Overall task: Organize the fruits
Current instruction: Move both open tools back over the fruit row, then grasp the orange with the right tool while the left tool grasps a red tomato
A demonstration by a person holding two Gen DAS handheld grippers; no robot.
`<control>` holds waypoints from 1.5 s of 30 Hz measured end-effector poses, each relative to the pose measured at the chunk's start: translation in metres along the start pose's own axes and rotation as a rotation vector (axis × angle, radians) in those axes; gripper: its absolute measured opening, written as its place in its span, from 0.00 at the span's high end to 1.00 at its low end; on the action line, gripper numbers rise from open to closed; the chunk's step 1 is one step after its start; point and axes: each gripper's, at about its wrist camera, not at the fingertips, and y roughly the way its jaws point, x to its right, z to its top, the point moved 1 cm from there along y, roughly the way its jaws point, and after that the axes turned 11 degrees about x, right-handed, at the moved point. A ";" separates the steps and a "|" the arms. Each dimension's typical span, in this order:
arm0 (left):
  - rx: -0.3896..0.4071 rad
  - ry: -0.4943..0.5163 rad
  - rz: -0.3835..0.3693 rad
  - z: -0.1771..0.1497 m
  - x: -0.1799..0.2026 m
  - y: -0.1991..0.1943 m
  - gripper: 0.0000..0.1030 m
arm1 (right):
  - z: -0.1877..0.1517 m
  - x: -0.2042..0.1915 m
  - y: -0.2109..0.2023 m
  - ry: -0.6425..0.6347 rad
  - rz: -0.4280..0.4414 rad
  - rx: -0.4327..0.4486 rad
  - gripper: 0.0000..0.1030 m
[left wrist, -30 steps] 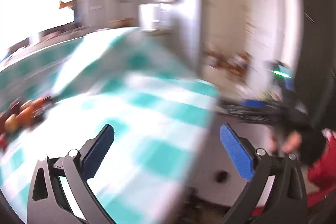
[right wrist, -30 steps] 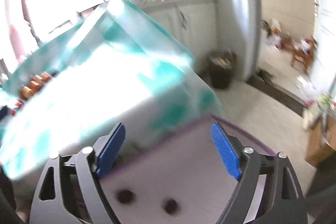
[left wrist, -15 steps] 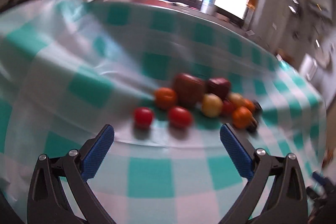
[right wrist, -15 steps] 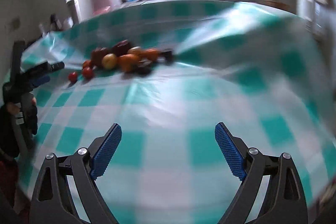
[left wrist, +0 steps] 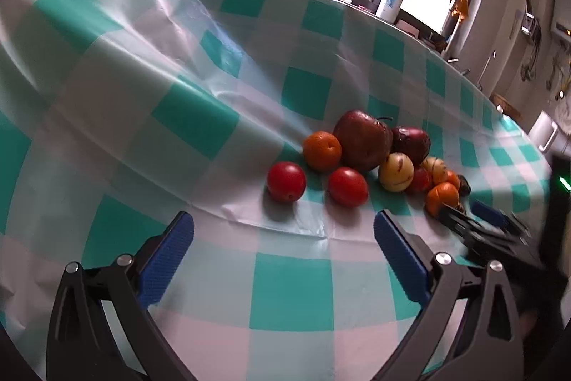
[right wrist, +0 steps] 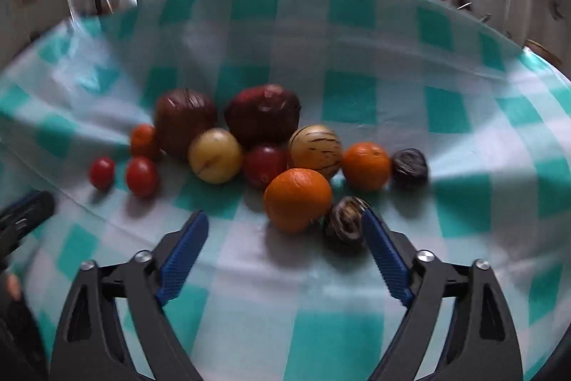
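While fruits (right wrist: 296, 199) lie loose on tablecloth (right wrist: 349, 274), left claw (left wrist: 283, 250) released, right claw (right wrist: 285, 238) closing, empty

A bench under a rumpled teal-and-white checked cloth (left wrist: 292, 291) carries a loose cluster of fruit: two dark red apples (right wrist: 262, 115), oranges (right wrist: 298, 199), red tomatoes (left wrist: 286, 181), pale yellow striped fruits (right wrist: 314, 147) and two dark wrinkled ones (right wrist: 409, 168).

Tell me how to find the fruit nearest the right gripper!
Look at the fruit pile on the checked tablecloth. At its near edge sits a big orange. Beside it, a small dark wrinkly fruit lies closest, unlike the smooth bright ones.
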 end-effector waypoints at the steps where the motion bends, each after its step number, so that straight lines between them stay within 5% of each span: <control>1: -0.002 0.005 -0.003 -0.001 0.001 0.000 0.02 | 0.005 -0.001 0.009 -0.016 -0.004 -0.012 0.27; 9: -0.026 0.003 -0.006 -0.005 0.002 0.003 0.02 | 0.011 -0.015 0.037 -0.193 -0.017 -0.103 0.41; 13: -0.034 0.004 -0.007 -0.007 0.004 0.003 0.02 | 0.010 0.000 0.019 -0.113 0.041 -0.081 0.49; 21: -0.042 -0.036 -0.014 -0.008 -0.002 0.004 0.02 | 0.011 0.001 0.041 -0.149 -0.004 -0.109 0.45; 25: -0.047 -0.037 -0.016 -0.008 -0.002 0.005 0.02 | 0.010 0.006 0.039 -0.191 -0.034 -0.100 0.56; 31: -0.040 -0.047 -0.053 -0.007 -0.003 0.001 0.03 | 0.000 0.024 -0.031 0.064 0.092 0.013 0.56; 35: -0.071 -0.061 -0.233 -0.008 0.015 0.000 0.06 | -0.033 0.038 -0.062 0.232 0.137 0.058 0.56; 37: -0.078 -0.046 -0.256 -0.007 0.023 0.002 0.08 | -0.039 0.046 -0.064 0.299 0.155 0.072 0.56; 45: -0.148 0.102 -0.173 0.000 0.066 0.050 0.22 | -0.046 0.046 -0.074 0.379 0.213 0.101 0.56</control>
